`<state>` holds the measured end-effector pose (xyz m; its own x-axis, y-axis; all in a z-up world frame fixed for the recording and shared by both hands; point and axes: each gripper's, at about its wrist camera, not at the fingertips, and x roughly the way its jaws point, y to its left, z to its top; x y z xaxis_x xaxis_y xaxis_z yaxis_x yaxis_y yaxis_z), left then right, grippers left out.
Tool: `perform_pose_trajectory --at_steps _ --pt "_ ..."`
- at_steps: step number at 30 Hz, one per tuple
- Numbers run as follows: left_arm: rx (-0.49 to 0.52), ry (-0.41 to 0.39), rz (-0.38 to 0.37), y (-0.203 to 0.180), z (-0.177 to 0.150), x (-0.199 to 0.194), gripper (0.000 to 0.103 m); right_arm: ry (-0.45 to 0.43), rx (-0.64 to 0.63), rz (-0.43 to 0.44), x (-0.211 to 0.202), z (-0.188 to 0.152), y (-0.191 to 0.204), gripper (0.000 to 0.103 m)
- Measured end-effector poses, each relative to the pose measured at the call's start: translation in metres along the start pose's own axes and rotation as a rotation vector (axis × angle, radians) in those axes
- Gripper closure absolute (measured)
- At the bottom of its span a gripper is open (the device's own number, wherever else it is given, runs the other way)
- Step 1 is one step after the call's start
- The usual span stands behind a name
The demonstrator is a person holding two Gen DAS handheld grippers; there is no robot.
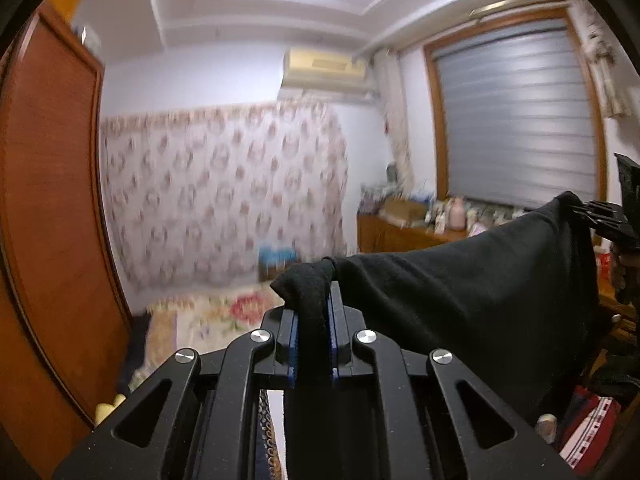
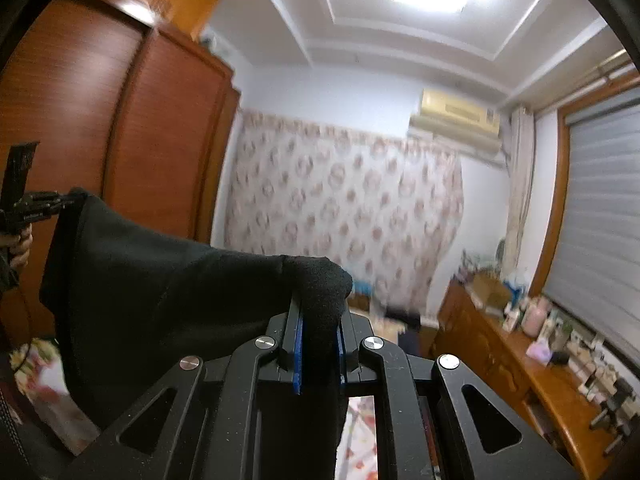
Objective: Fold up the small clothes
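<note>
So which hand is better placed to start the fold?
Neither clearly. The left tool and right tool each pinch a top corner of the black garment, which hangs stretched between them; either could probably swing across.

left gripper (image 1: 313,320): clamping a bunched corner of black garment (image 1: 460,300)
garment: hanging stretched toward right gripper (image 1: 592,216), which is pinching the far corner
background: floral curtain (image 1: 224,188), wooden wardrobe (image 1: 48,200)

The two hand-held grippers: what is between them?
Only the black garment spans between them, shown in both wrist views. The left hand-held gripper pinches one corner and the right hand-held gripper the other.
</note>
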<state>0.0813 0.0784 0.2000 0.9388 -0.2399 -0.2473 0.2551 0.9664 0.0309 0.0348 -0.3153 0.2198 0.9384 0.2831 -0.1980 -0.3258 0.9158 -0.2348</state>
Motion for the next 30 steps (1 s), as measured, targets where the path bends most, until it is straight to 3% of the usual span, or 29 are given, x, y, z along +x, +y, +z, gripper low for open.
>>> perform_pose_trajectory --at_steps 4,10,18,23,29,30 --pt "-0.038 0.157 -0.001 0.007 -0.048 0.106 0.091 0.171 0.038 0.021 0.101 -0.055 -0.012 0.091" --pt "-0.035 0.33 0.036 0.001 -0.097 0.216 0.091 0.316 0.119 0.072 0.213 -0.118 -0.031 0.091" --pt "-0.037 0.412 0.068 -0.003 -0.113 0.275 0.091 0.414 0.165 0.111 0.307 -0.119 -0.07 0.09" --pt "-0.034 0.461 0.07 -0.005 -0.124 0.295 0.089 0.466 0.179 0.117 0.328 -0.116 -0.082 0.09" --pt "-0.031 0.451 0.05 -0.011 -0.122 0.285 0.052 0.514 0.19 0.052 0.321 -0.12 -0.086 0.07" --pt "-0.033 0.449 0.045 -0.01 -0.12 0.284 0.041 0.512 0.196 0.053 0.315 -0.118 -0.088 0.068"
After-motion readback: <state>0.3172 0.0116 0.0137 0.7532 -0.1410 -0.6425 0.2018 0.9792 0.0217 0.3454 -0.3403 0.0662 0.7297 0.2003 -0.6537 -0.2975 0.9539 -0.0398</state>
